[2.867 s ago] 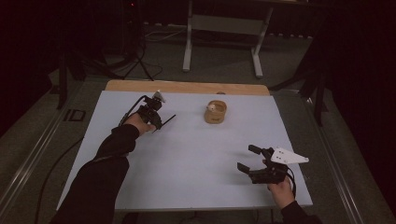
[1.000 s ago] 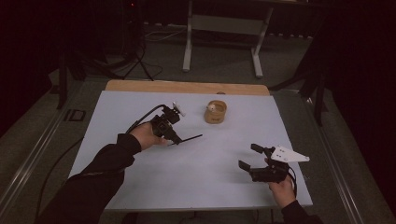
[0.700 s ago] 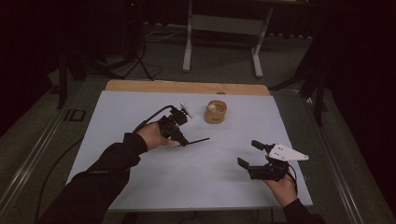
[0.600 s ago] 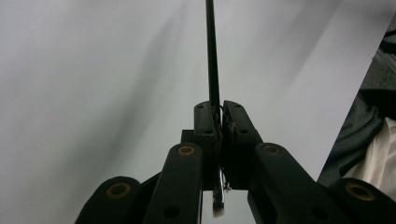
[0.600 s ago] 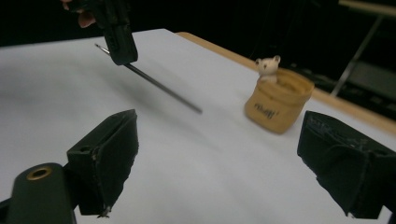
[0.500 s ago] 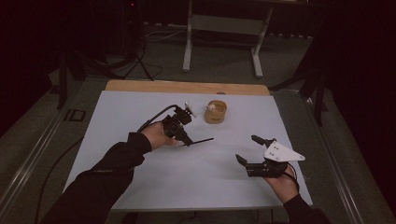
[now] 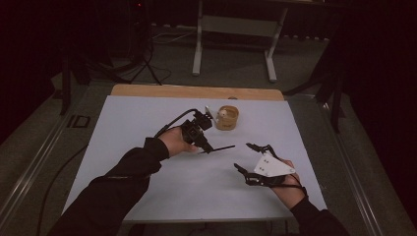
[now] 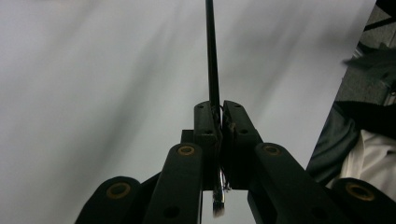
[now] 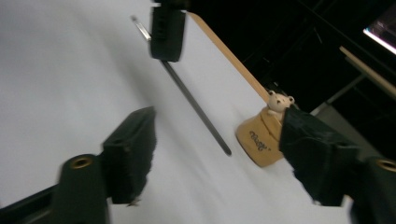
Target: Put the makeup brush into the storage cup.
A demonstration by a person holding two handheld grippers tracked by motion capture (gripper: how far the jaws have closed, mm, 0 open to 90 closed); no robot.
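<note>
A thin black paintbrush (image 7: 221, 147) is clamped in my left gripper (image 7: 205, 145), which hovers over the middle of the white table. Its handle points right, toward my right gripper (image 7: 243, 156). In the left gripper view the jaws are shut on the paintbrush (image 8: 210, 56), whose bristle end pokes out behind them. My right gripper (image 9: 224, 154) stands open and holds nothing. Its jaws frame the paintbrush's handle tip (image 9: 198, 112), which lies beyond them. A tan cup (image 7: 227, 118) with a small bear figure (image 9: 279, 101) stands just behind the left gripper.
The white table (image 7: 147, 113) has a wooden strip (image 7: 196, 91) along its far edge. A metal stand (image 7: 233, 29) is on the floor beyond. The person's dark sleeve (image 7: 118, 182) crosses the table's front left. Cables trail on the floor at left.
My left gripper has carried the paintbrush from the far left toward the table's middle. My right gripper has shifted a little left and forward, turning toward the brush.
</note>
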